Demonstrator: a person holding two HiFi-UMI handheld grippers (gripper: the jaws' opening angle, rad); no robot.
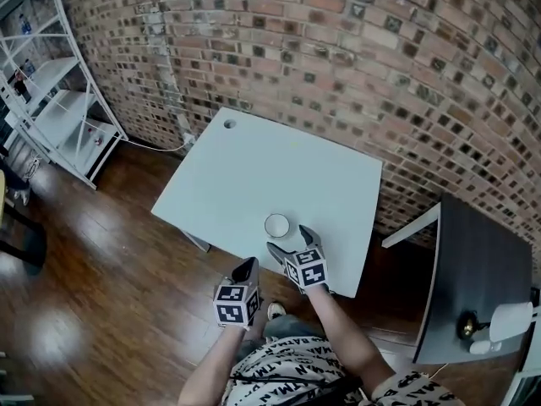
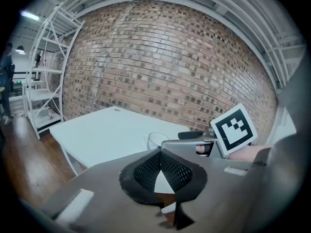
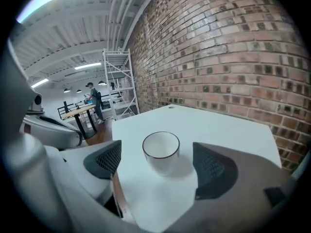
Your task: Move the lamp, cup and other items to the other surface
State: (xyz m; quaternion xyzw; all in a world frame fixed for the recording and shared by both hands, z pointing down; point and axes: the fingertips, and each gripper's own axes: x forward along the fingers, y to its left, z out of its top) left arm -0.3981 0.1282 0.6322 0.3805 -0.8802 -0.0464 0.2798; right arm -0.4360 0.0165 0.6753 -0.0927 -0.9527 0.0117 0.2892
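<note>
A white cup [image 1: 276, 225] with a dark rim stands near the front edge of the white table [image 1: 254, 176]. My right gripper [image 1: 288, 238] is open just in front of it. In the right gripper view the cup [image 3: 161, 152] sits just beyond the spread pads [image 3: 104, 160], untouched. My left gripper [image 1: 246, 271] hangs lower and to the left, off the table's front edge, its jaws shut on nothing. The left gripper view shows the meeting pads [image 2: 148, 171], the cup [image 2: 155, 140] and the right gripper [image 2: 194, 136] beyond. A white-shaded lamp [image 1: 510, 320] lies on the dark table [image 1: 473, 260] at right.
A brick wall [image 1: 338, 49] runs behind the white table, which has a cable hole [image 1: 229, 124] at its far corner. A white shelving rack [image 1: 59, 108] stands at far left on the wooden floor [image 1: 93, 269]. A small white item [image 1: 480, 346] lies beside the lamp.
</note>
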